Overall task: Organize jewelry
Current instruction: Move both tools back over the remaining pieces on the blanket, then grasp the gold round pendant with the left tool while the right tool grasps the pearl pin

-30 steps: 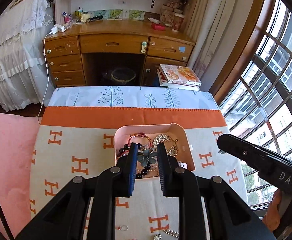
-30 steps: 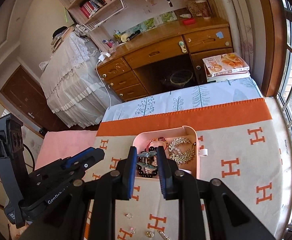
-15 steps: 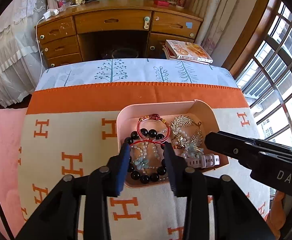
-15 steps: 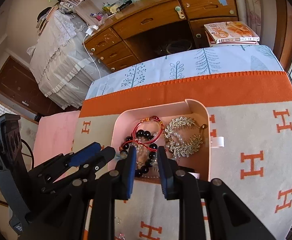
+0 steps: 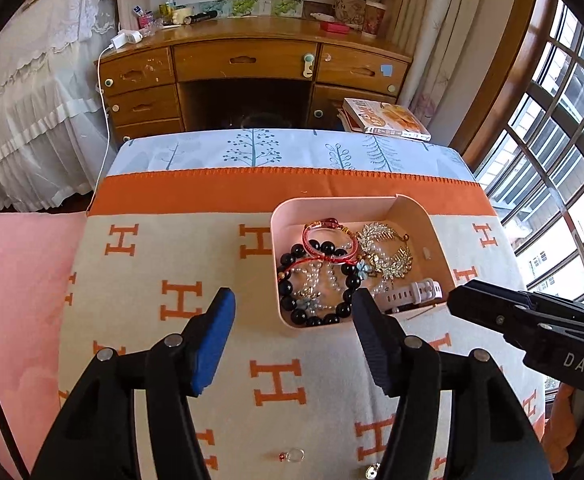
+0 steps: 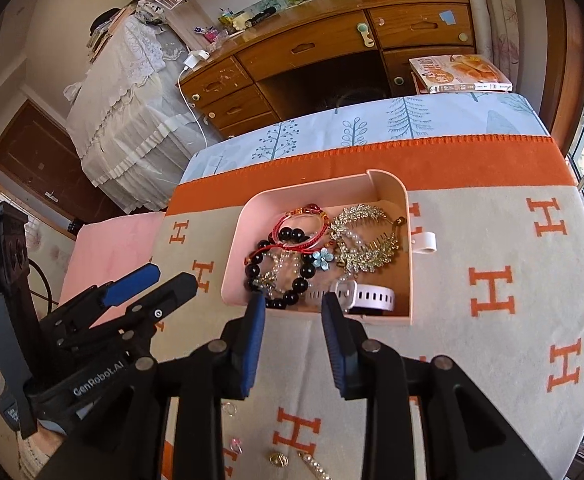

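In the left wrist view the left hand-held gripper (image 5: 294, 304) is seen with its jaws spread wide and nothing between them, having just been opening. In the right wrist view the right hand-held gripper (image 6: 294, 306) is seen parted more narrowly, likewise having just been opening, with nothing gripped. Small loose rings and a gold stud (image 6: 277, 459) on the cloth are shown more fully in the right view.

A shallow pink plastic tray with rounded corners (image 5: 287, 210) is set on the table, on a cream woven blanket with orange H motifs (image 5: 139, 280). Inside the tray are held a glossy black bead bracelet (image 5: 292, 308), a red cord bangle (image 5: 330, 242), a gold leaf-shaped hair comb (image 5: 392, 252) and a white ribbed watch strap (image 5: 412, 294).

A scuffed wooden desk with drawers (image 5: 247, 60) is seen beyond, with a lace-draped bed (image 5: 31, 92) and a gridded window (image 5: 552, 120).
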